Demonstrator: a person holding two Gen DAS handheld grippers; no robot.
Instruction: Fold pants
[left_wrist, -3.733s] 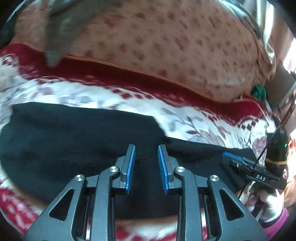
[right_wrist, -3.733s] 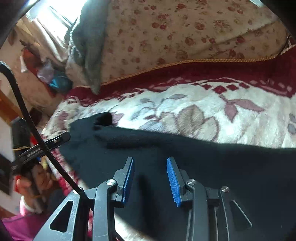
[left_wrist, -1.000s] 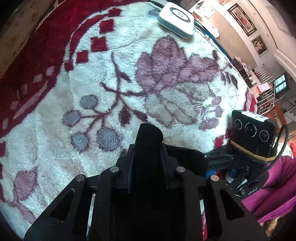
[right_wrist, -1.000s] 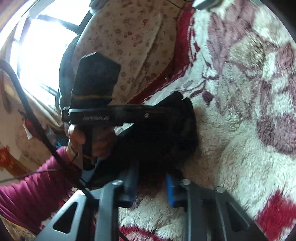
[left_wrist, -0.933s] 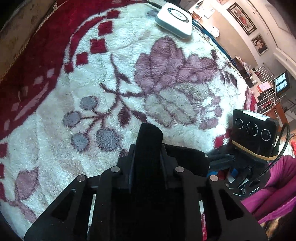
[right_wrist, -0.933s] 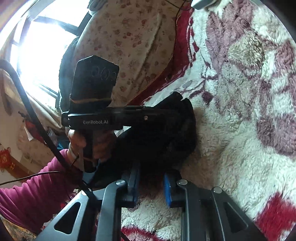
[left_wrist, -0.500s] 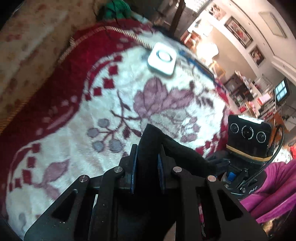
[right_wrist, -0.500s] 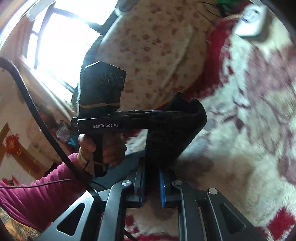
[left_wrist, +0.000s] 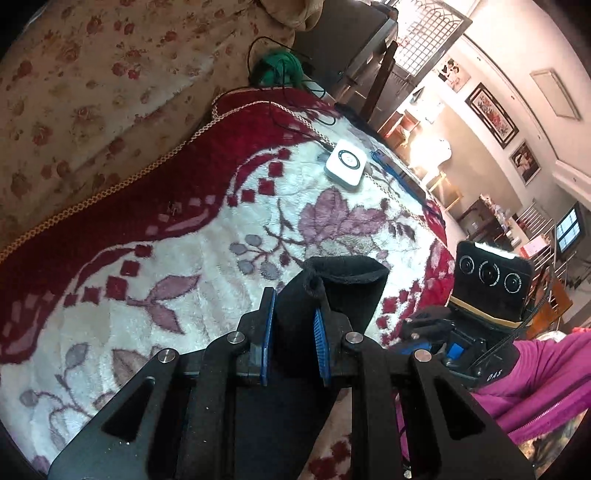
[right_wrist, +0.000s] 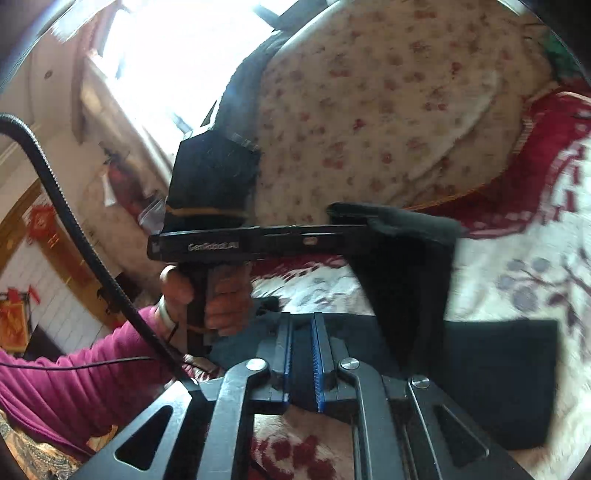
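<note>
The black pants (left_wrist: 347, 288) are raised off the flowered blanket (left_wrist: 166, 258) at one edge. My left gripper (left_wrist: 293, 326) is shut on a thick fold of that edge, which stands up past the blue pads. In the right wrist view the left gripper (right_wrist: 365, 227) is held level by a hand (right_wrist: 221, 295), and the pants (right_wrist: 406, 288) hang from it onto a flat part at the right. My right gripper (right_wrist: 301, 332) has dark fabric between its pads and its jaws are closing on it. Its camera block (left_wrist: 487, 284) shows to the right in the left wrist view.
A white square device (left_wrist: 345, 162) lies on the blanket's far end, with a green bundle (left_wrist: 275, 68) and cables behind it. A floral cushion (left_wrist: 92, 92) runs along the back, and a dark garment (right_wrist: 243, 88) is draped over it. A magenta sleeve (right_wrist: 74, 369) is at lower left.
Both grippers have risen and carried the pants edge up off the blanket. The right jaws have narrowed onto the fabric. Both views now show more of the room.
</note>
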